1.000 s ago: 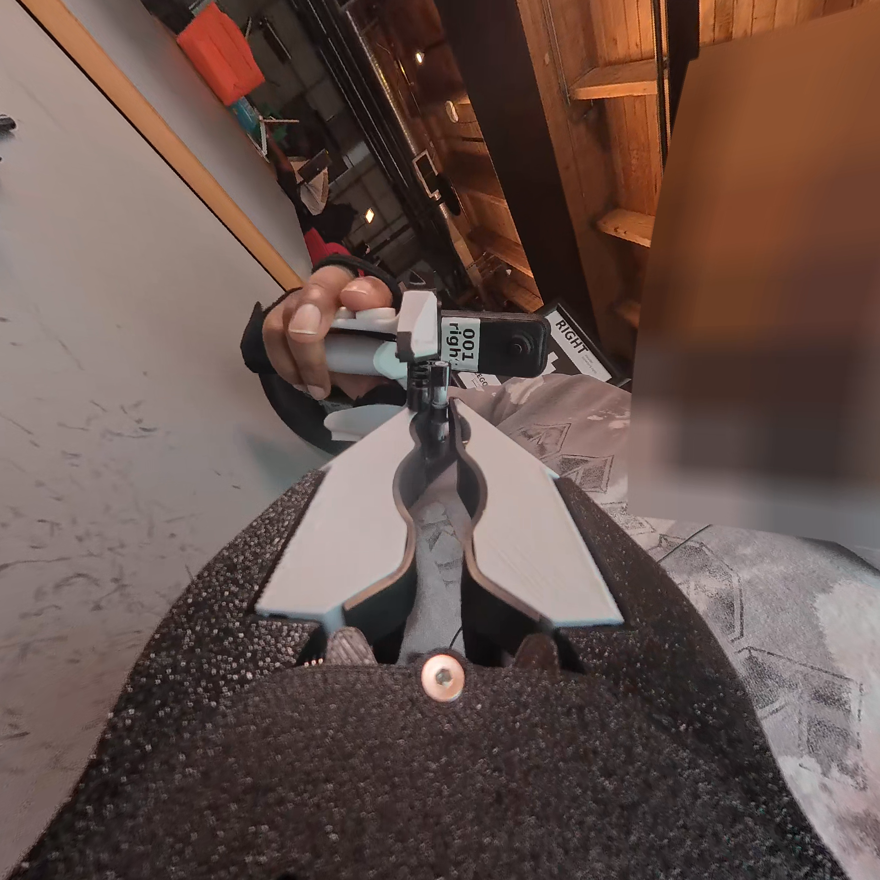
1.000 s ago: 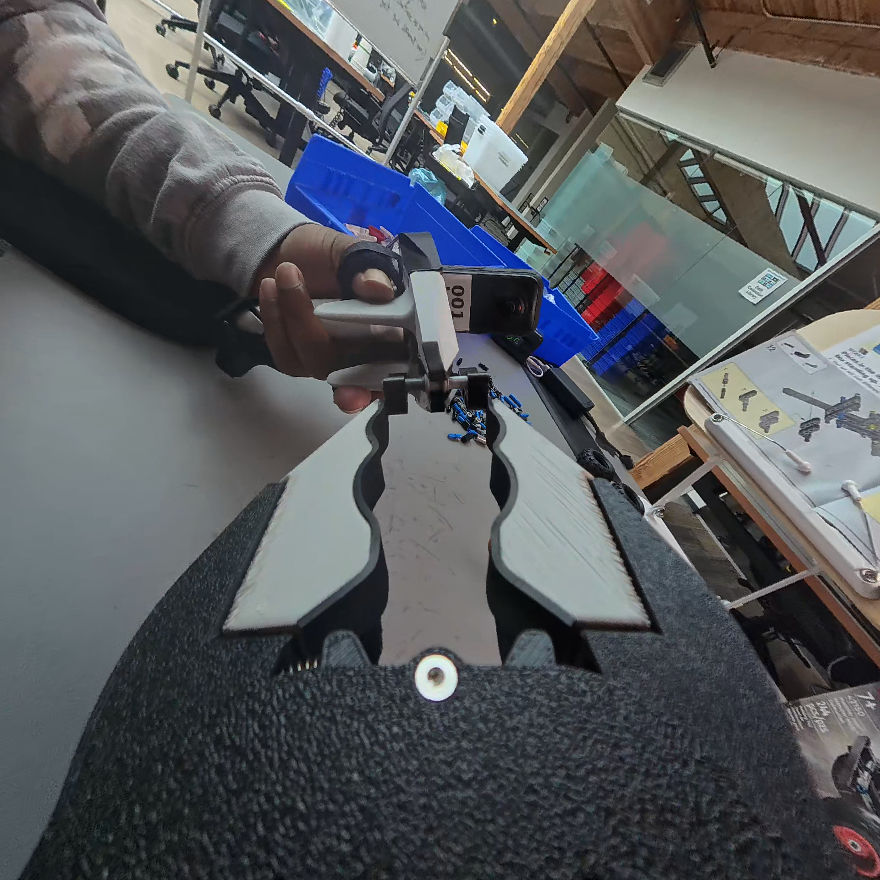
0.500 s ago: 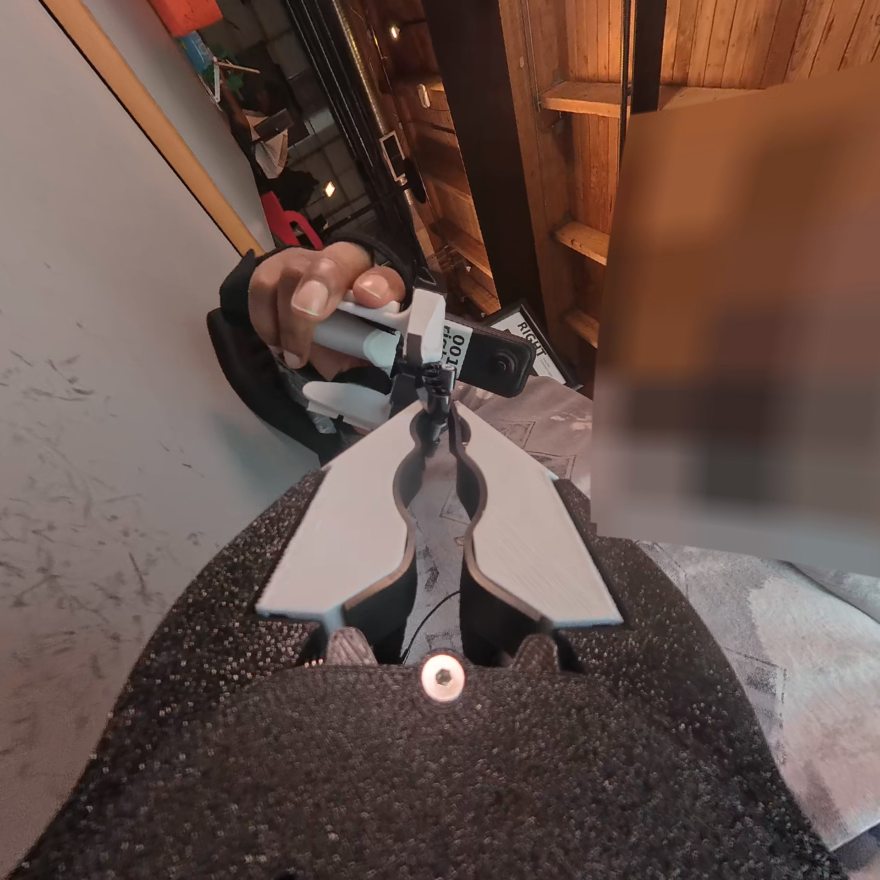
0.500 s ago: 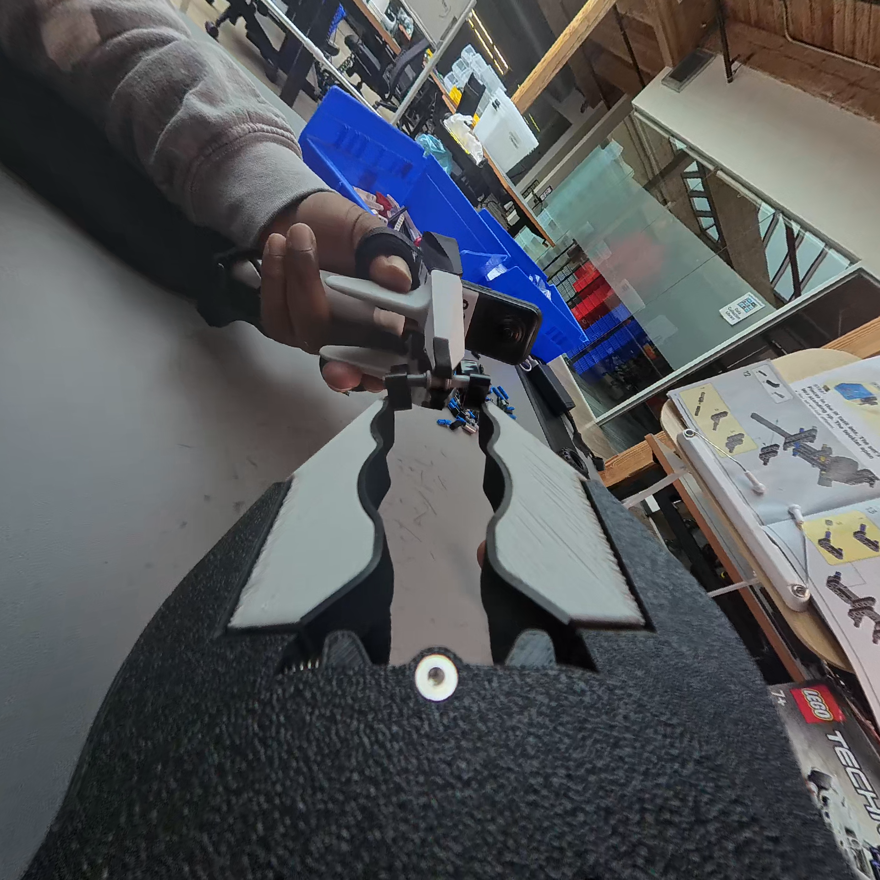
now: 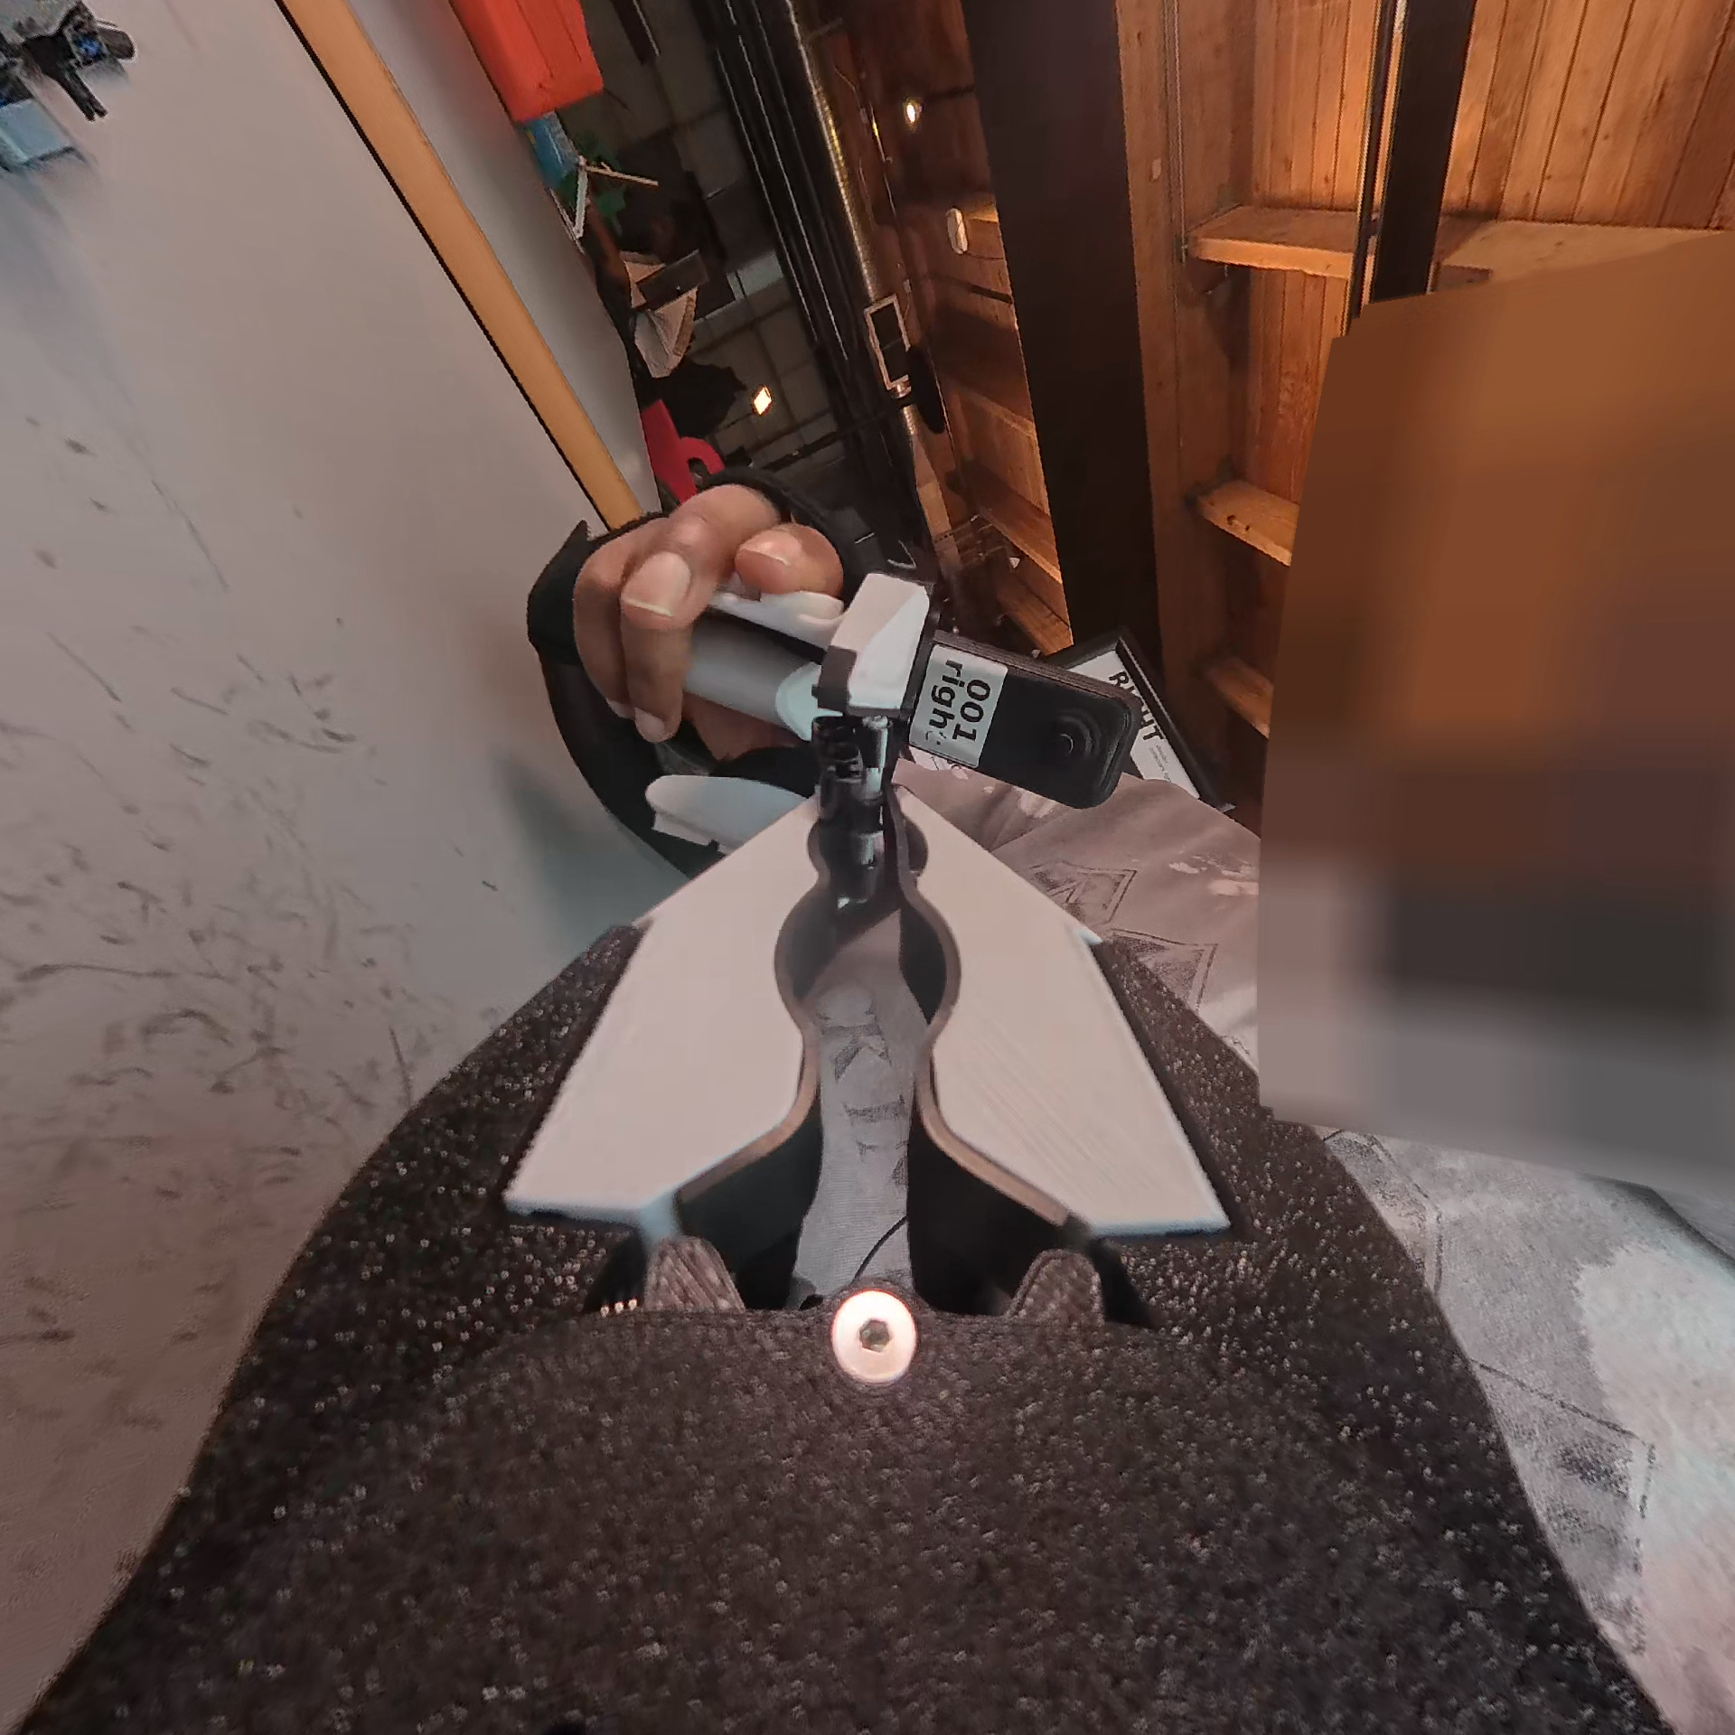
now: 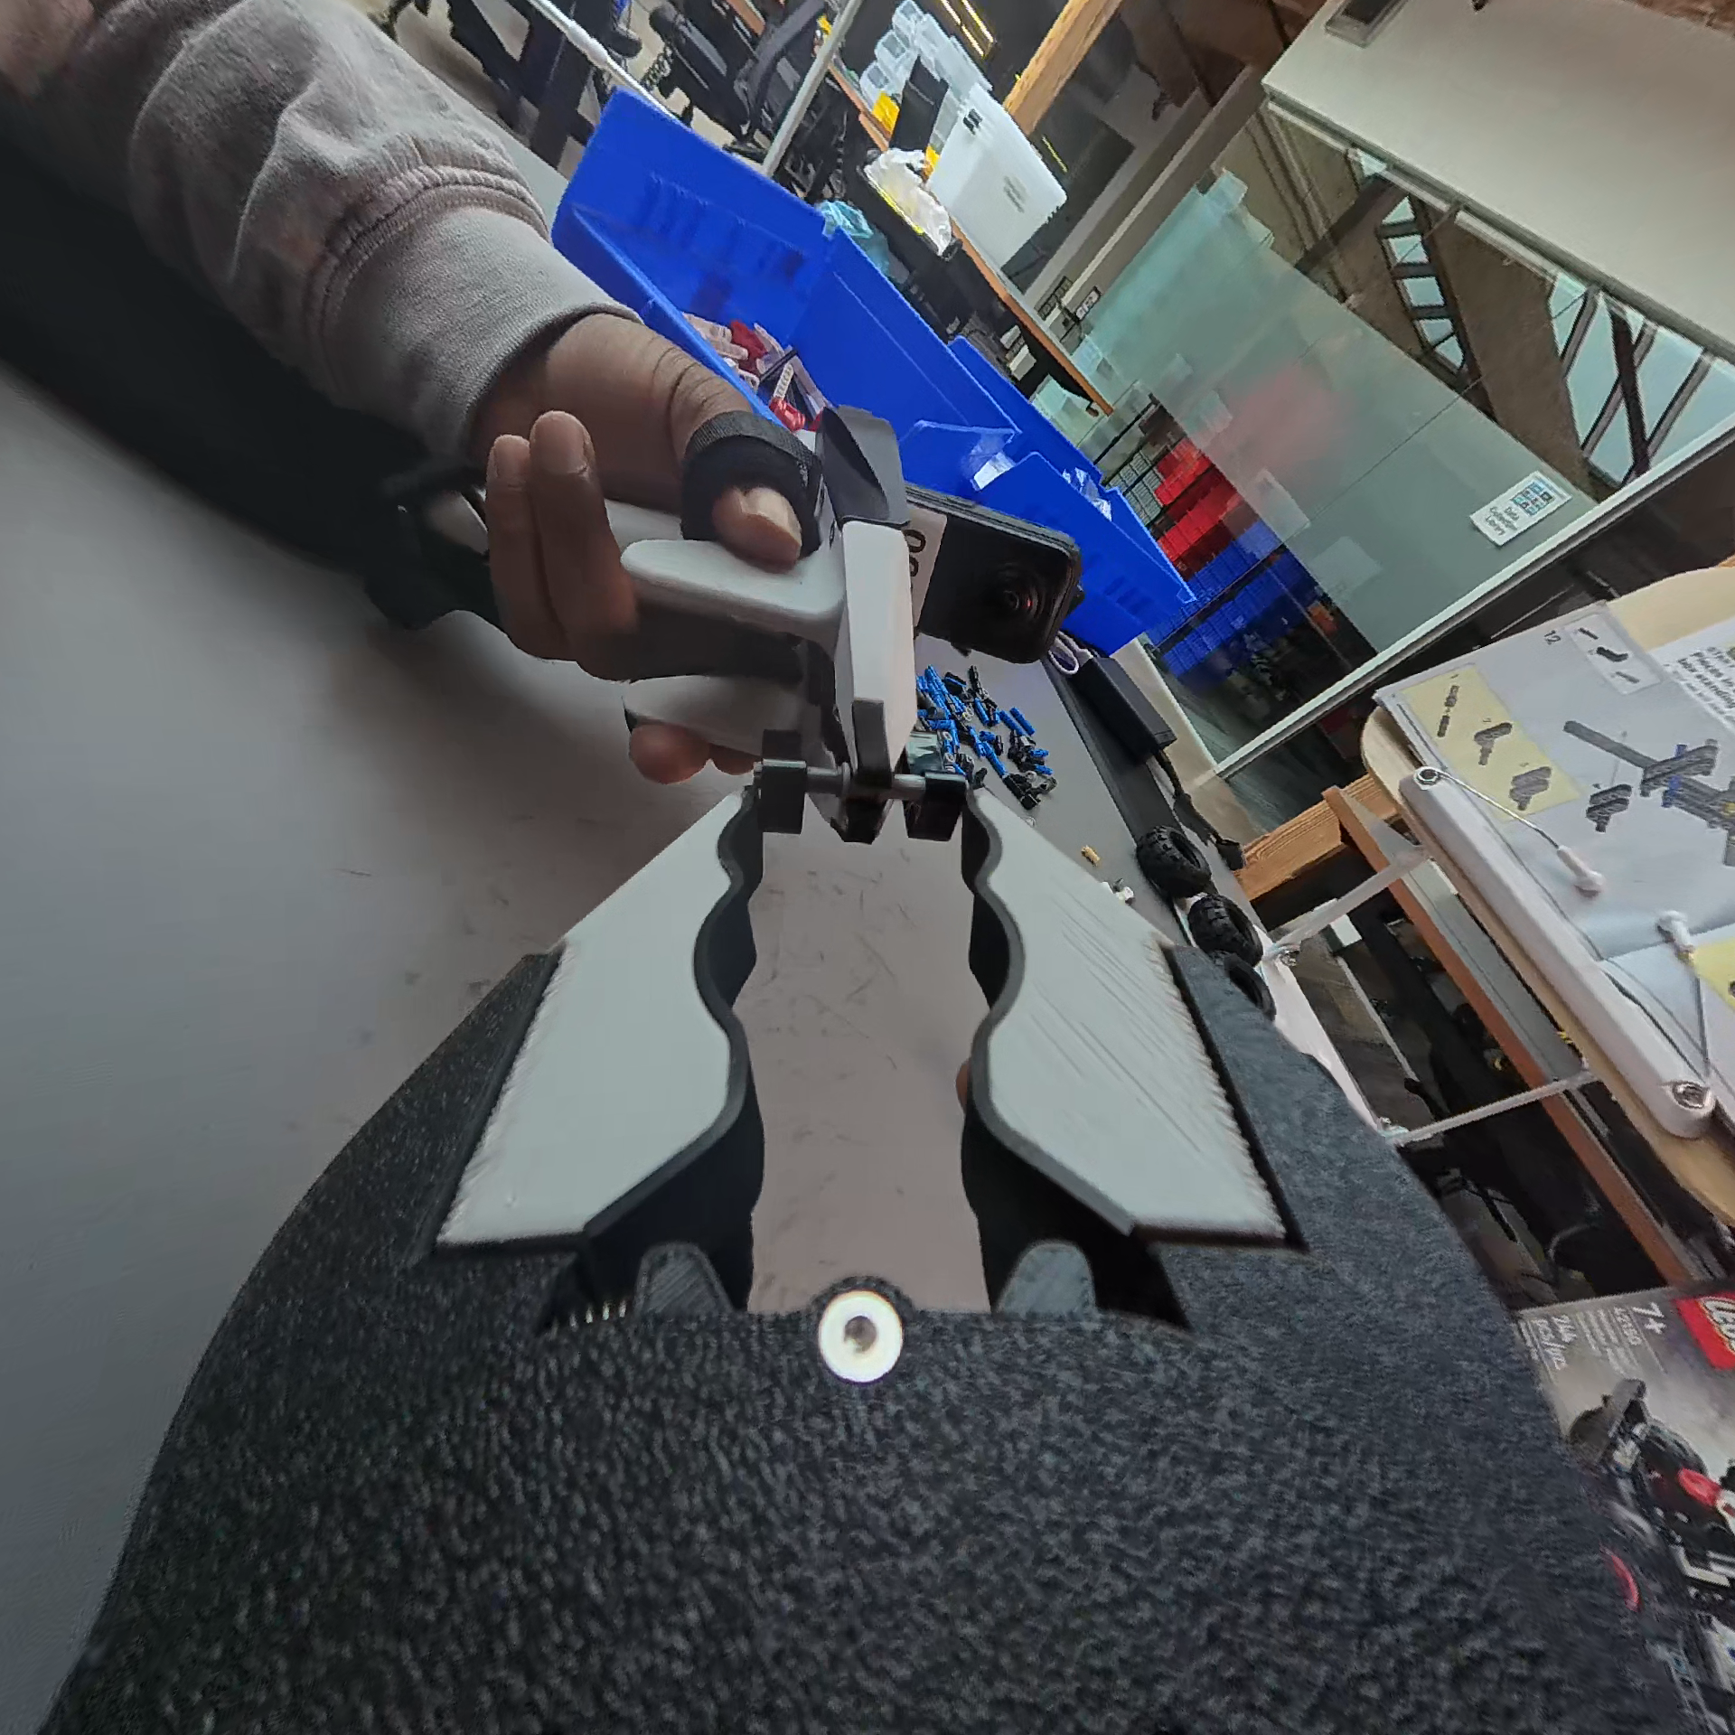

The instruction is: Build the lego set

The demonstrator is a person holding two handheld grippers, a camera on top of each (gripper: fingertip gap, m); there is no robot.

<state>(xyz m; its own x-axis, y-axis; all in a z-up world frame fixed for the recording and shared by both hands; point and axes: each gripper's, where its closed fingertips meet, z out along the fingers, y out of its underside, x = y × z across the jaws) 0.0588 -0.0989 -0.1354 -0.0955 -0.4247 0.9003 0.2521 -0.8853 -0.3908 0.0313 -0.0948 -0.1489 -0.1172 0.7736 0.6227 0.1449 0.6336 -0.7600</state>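
Observation:
A small lego assembly [image 6: 781,798], a grey axle with black pieces on both ends, is held in the air above the grey table [image 6: 188,845]. My right gripper [image 6: 859,821] is shut on it lengthwise, one fingertip on each black end. My left gripper [image 6: 868,779] clamps the middle of the axle from above. In the left wrist view my left gripper [image 5: 856,840] is shut on the assembly [image 5: 845,762], and the right gripper [image 5: 798,723] with its hand meets it from the far side. The centre of the assembly is hidden by the fingers.
Blue bins [image 6: 713,216] with parts stand at the back of the table. Loose blue and black pins [image 6: 976,713] and black tyres [image 6: 1174,864] lie near the right edge. An instruction booklet [image 6: 1549,770] on a stand and the set's box [image 6: 1643,1408] are at the right.
Both grippers keep their hold on the assembly. The pair has tilted and shifted a little in the air, so the background has swung in both views.

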